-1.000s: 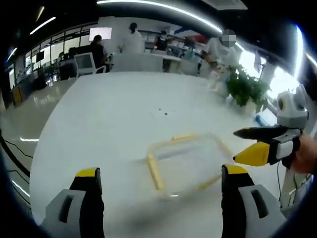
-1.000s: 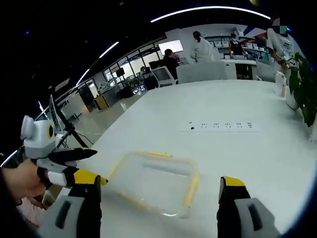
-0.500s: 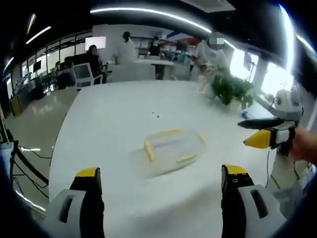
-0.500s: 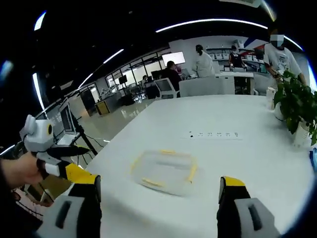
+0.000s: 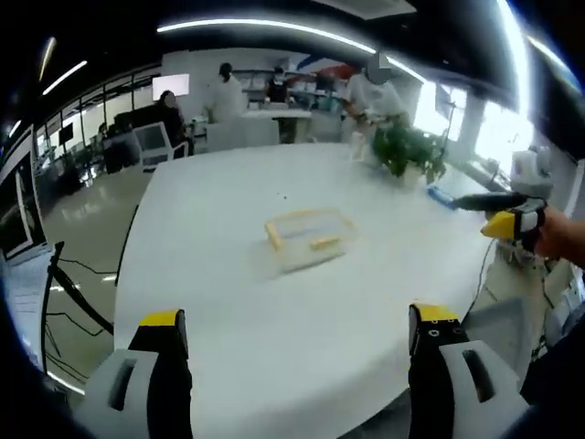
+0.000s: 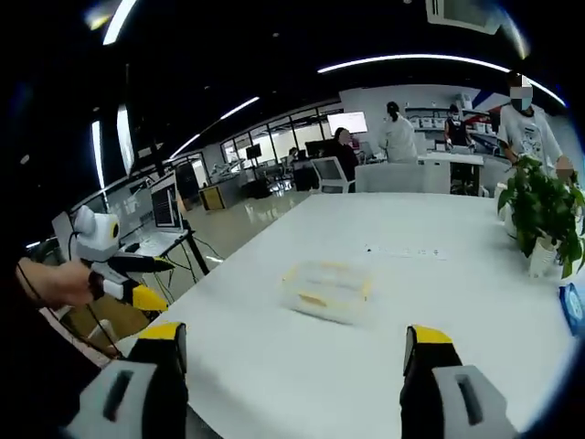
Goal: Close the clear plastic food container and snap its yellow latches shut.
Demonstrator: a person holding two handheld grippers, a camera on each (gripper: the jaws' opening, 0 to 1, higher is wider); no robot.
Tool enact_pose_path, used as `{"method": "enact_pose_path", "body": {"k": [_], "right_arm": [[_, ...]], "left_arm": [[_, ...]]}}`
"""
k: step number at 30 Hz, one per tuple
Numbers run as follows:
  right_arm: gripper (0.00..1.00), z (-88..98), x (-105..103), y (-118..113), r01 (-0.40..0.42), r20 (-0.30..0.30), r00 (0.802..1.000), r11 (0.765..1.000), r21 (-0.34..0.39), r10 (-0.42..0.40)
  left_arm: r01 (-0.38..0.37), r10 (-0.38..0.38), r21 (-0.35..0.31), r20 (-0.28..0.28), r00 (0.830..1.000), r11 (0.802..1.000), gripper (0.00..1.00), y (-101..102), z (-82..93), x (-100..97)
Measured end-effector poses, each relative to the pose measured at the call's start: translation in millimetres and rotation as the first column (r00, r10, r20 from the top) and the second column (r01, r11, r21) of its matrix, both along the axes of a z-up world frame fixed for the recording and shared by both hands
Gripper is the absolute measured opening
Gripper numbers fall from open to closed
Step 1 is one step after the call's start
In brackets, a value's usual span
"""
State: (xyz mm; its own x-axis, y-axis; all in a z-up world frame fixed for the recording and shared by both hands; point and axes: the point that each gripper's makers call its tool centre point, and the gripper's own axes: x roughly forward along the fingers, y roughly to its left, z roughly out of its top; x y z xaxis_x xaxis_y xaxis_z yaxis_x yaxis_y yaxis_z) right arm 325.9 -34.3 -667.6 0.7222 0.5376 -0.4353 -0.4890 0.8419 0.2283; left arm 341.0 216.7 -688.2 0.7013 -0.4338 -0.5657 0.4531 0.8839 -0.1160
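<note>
Nearest in the left gripper view: left gripper [image 5: 294, 331], yellow-tipped grey fingers [image 5: 163, 322] spread wide, holding nothing, above the near edge of the long white surface [image 5: 228, 302]. Same in the right gripper view: right gripper [image 6: 291, 338], yellow-capped fingers [image 6: 425, 337] set wide apart, nothing between them, over the surface [image 6: 302, 366].

Off to the right edge of the left gripper view, the right gripper [image 5: 501, 212] in a hand [image 5: 559, 240], held out past the surface's side, dark and yellow fingers tapering together toward the tips (gap hard to judge from this angle). At the left of the right gripper view, the left gripper [image 6: 137, 279] in a hand [image 6: 50, 283], likewise off the surface's edge.

Farther out, mid-surface and well apart from both grippers: clear plastic food container with yellow latches [image 5: 308, 240], lid on, sitting flat; also in the right gripper view [image 6: 326, 290], blurred (latch state not readable).

Beyond, near the far right side of the surface, leafy green potted plant [image 5: 407, 151], also seen at [image 6: 544, 215]. Farthest back, standing people in white coats [image 5: 225, 91], around desks and monitors.
</note>
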Motion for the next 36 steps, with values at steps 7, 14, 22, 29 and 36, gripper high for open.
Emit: {"method": "enact_pose_path", "body": {"k": [7,14,22,29,36], "right_arm": [[1.00,-9.1,-33.3,-16.6,0.023,0.014,1.000,1.000,-0.012,-0.023],[1.00,-30.2,-60.6,-18.8,-0.016,0.019,1.000,0.999,-0.040,0.017],[1.00,-52.6,-71.9,-23.3,-0.002,-0.024,1.000,0.996,-0.086,0.000],[1.00,-51.9,-70.2,-19.7,-0.002,-0.019,1.000,0.997,-0.076,0.000],[1.00,-54.6,-71.0,-12.5,0.000,-0.029,1.000,0.998,-0.069,-0.002]], "left_arm": [[-0.022,0.024,-0.025,0.047,0.999,0.999,0.99,20.2,5.9,-27.2],[0.011,-0.011,0.000,0.057,0.998,1.000,0.99,27.7,-16.6,-54.5],[0.001,0.000,-0.011,0.029,1.000,1.000,0.99,35.2,-31.8,-73.0],[-0.020,0.021,-0.027,0.031,0.999,0.999,0.99,38.0,-30.3,-67.7],[0.008,-0.006,-0.035,0.034,0.999,0.999,0.99,28.8,-31.1,-68.8]]}}
